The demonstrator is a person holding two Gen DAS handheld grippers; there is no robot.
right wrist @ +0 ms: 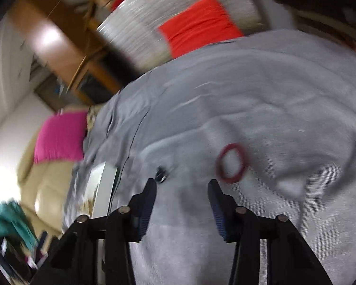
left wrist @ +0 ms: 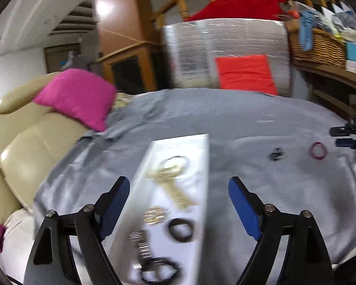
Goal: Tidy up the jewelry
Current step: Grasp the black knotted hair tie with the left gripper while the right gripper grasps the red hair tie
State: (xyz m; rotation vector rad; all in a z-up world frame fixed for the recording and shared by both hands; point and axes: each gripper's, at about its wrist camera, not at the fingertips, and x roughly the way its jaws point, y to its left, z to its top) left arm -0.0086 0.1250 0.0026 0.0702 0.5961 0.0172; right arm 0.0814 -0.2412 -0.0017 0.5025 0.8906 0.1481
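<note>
L claw (left wrist: 178,185) released, empty, over tray (left wrist: 201,147) | R claw (right wrist: 181,185) released, empty | red ring (right wrist: 231,162) + dark clip (right wrist: 161,174) loose on cloth (right wrist: 273,95) just ahead | risk: pads snag cloth folds, flick the ring away

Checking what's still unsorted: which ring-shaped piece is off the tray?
The red ring, lying on the grey cloth to the right of the white tray. The black ring and the gold necklace loop lie on the tray.
</note>
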